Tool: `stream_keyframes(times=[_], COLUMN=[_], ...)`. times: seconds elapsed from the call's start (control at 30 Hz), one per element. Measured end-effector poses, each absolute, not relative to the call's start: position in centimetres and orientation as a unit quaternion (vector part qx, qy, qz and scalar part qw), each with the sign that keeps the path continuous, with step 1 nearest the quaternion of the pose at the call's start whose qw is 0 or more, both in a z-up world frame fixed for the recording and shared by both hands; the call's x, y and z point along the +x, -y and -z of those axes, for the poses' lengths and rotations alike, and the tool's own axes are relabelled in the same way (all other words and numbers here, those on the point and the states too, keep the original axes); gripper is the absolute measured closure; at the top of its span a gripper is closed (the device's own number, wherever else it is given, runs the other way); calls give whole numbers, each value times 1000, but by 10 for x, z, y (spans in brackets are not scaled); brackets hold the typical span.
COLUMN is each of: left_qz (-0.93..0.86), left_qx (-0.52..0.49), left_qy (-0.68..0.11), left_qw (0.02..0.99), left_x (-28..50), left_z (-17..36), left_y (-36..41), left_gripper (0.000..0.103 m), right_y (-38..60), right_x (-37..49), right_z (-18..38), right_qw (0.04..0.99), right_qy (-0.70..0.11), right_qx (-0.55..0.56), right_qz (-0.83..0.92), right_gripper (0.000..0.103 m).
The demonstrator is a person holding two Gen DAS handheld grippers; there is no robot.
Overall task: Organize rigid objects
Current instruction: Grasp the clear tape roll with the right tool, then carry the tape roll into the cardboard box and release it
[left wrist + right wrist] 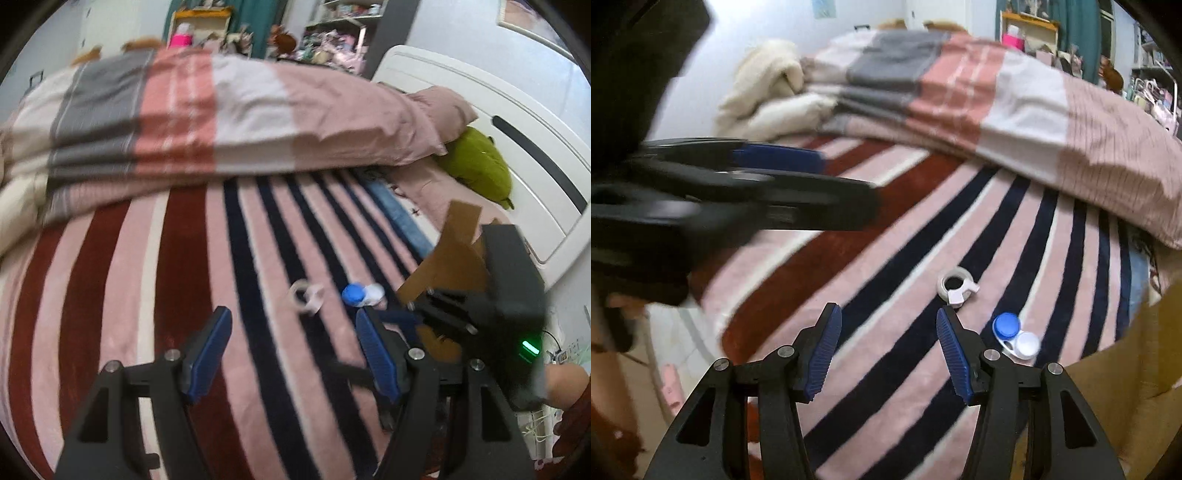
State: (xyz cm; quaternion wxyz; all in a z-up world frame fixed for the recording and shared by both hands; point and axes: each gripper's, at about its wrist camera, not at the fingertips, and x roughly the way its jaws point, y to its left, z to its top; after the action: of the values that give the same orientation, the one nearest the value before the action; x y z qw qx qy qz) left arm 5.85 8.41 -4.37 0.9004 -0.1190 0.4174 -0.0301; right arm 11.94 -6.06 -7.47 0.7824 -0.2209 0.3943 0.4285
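A small white tape dispenser ring (306, 295) (956, 286) and a contact lens case with one blue and one white cap (362, 294) (1015, 334) lie on the striped bedspread (177, 266) (886, 240). My left gripper (293, 339) is open and empty, hovering just short of the tape ring. My right gripper (889, 336) is open and empty, with the ring just beyond its right fingertip and the lens case to its right. The left gripper appears blurred at the left of the right wrist view. The right gripper shows at the right of the left wrist view.
A brown cardboard box (447, 258) (1126, 369) sits on the bed at the right. A folded striped quilt (221, 110) (960, 92) lies across the far side, with a cream blanket (768, 92), a green plush (480, 166) and the white headboard (517, 129).
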Motion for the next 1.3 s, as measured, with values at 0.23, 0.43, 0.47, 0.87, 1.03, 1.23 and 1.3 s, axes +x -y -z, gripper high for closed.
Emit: stream_keyframes(times=[0.23, 0.43, 0.47, 0.87, 1.03, 1.23, 1.3], left_qz=[4, 5, 5, 97, 155, 186, 198], left_qx=[-146, -148, -149, -157, -167, -124, -121], left_qy=[-432, -437, -436, -426, -407, -397, -396], left_qw=[890, 887, 887, 886, 884, 890, 889], left_x=[42, 40, 41, 54, 63, 82, 91], left_z=[78, 85, 84, 63, 41, 11, 3], left_y=[-101, -100, -100, -66, -36, 12, 24], left_gripper=[36, 36, 36, 37, 62, 69, 69], right_y=[55, 48, 46, 59, 81, 117, 131], right_x=[183, 197, 195, 117, 92, 103, 108], right_z=[144, 159, 159, 81, 40, 14, 6], right_qw=[805, 823, 820, 799, 796, 809, 817], right_qy=[-437, -408, -402, -327, -312, -321, -322], right_qx=[-179, -177, -187, -215, -210, -185, -181], right_qz=[-359, -355, -361, -458, -475, -456, -443], right_gripper=[47, 48, 59, 60, 60, 60, 60])
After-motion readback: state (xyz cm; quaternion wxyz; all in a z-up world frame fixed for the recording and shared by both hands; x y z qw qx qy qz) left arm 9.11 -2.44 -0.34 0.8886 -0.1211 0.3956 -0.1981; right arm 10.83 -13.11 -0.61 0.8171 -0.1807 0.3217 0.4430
